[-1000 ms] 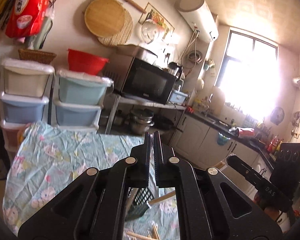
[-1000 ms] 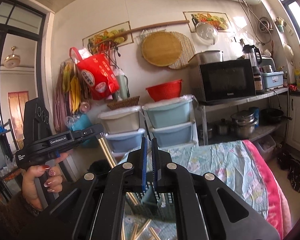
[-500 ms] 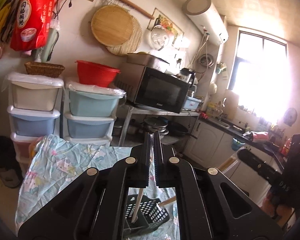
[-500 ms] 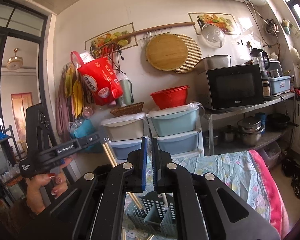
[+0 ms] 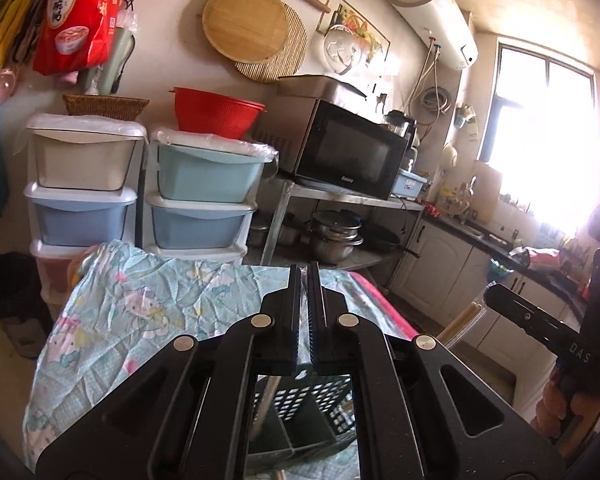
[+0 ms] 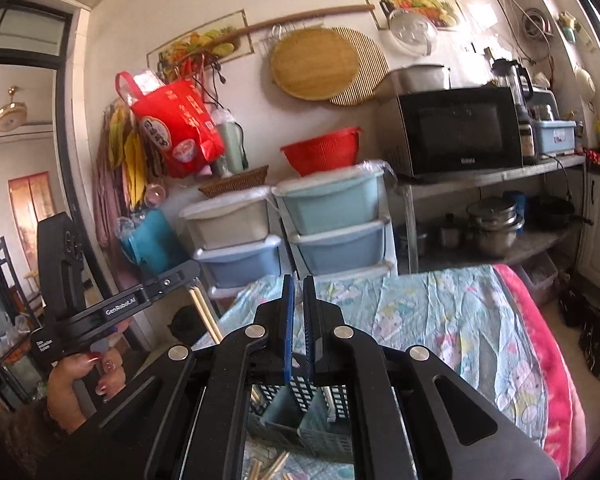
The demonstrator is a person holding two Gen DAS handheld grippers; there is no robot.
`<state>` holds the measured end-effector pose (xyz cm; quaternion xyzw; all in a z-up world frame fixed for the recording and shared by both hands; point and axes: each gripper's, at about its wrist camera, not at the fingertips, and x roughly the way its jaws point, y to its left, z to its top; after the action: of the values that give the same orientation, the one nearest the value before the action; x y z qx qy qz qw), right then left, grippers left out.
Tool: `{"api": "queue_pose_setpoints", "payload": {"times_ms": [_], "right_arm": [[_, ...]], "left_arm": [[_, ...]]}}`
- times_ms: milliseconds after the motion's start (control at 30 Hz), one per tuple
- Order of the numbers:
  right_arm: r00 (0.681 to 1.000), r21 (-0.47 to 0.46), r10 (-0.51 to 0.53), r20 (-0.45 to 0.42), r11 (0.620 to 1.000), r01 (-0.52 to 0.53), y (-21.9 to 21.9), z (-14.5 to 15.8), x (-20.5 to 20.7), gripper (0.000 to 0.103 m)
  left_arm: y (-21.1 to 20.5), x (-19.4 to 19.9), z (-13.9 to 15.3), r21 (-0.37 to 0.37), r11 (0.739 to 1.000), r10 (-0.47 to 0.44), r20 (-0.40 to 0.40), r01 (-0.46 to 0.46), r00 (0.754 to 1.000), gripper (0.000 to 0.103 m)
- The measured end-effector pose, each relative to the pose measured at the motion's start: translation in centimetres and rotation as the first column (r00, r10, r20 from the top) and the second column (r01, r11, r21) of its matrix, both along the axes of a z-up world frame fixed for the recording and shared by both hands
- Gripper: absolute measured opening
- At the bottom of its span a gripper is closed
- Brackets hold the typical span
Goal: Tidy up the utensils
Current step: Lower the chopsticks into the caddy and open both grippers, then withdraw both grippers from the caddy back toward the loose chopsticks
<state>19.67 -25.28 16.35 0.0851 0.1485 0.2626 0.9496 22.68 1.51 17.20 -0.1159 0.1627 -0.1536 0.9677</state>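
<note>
A dark slotted utensil basket (image 5: pixel 300 400) stands on the table, right under both grippers; the right wrist view shows its compartments (image 6: pixel 292 412). My left gripper (image 5: pixel 304 278) is shut on wooden chopsticks (image 5: pixel 264 404) that hang down into the basket. From the right wrist view, the left gripper (image 6: pixel 192 270) shows with those chopsticks (image 6: pixel 204 312) below its jaws. My right gripper (image 6: pixel 298 282) is shut on chopsticks too, seen from the left wrist view as pale sticks (image 5: pixel 459 320) under the right gripper (image 5: pixel 489 292). Several loose chopsticks (image 6: pixel 268 468) lie in front of the basket.
The table carries a light-blue cartoon cloth (image 5: pixel 140 312) with a pink blanket edge (image 6: pixel 539 340) on its right. Behind it stand stacked plastic drawers (image 6: pixel 331 216), a red colander (image 5: pixel 216 112) and a microwave (image 6: pixel 455 128) on a metal shelf. A hand (image 6: pixel 80 384) holds the left tool.
Both grippers have moved forward and a little down with their chopsticks. The basket now sits larger and directly beneath the jaws. Both stay shut.
</note>
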Motion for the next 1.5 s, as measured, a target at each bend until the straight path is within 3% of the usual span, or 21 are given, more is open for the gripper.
{"api": "queue_pose_setpoints", "payload": {"times_ms": [600,733,867,933,1167,1300,1500], "right_arm": [[0.988,0.103,0.038,-0.148,0.994,-0.022,-1.2,-5.0,3.0,0.007],[0.983,0.119,0.032,-0.179,0.993,-0.010,-1.8,-5.6,2.7,0.029],[0.983,0.128,0.021,-0.182,0.992,0.003,-2.5,-6.1,1.8,0.031],[0.986,0.126,0.001,-0.169,0.992,0.020,-3.0,-6.1,1.1,0.040],[0.987,0.109,-0.048,-0.154,0.992,0.065,-4.3,-6.2,-0.4,0.050],[0.987,0.091,-0.081,-0.140,0.991,0.094,-4.8,-6.3,-1.6,0.060],[0.985,0.067,-0.118,-0.127,0.990,0.127,-4.7,-6.6,-3.7,0.062]], "left_arm": [[-0.1,-1.1,-5.9,-0.049,0.994,0.092,-0.079,-0.096,0.993,0.002],[-0.3,-1.6,-6.6,-0.048,0.992,0.107,-0.102,-0.113,0.989,0.002],[-0.4,-2.4,-6.5,-0.054,0.992,0.112,-0.101,-0.118,0.989,0.003],[-0.5,-2.6,-6.5,-0.043,0.992,0.117,-0.098,-0.122,0.988,0.012],[0.1,-3.7,-6.7,-0.047,0.991,0.122,-0.101,-0.127,0.987,0.039],[0.7,-4.7,-6.8,-0.057,0.990,0.126,-0.094,-0.132,0.988,0.061],[2.0,-6.4,-7.0,-0.082,0.985,0.143,-0.085,-0.150,0.986,0.083]]}}
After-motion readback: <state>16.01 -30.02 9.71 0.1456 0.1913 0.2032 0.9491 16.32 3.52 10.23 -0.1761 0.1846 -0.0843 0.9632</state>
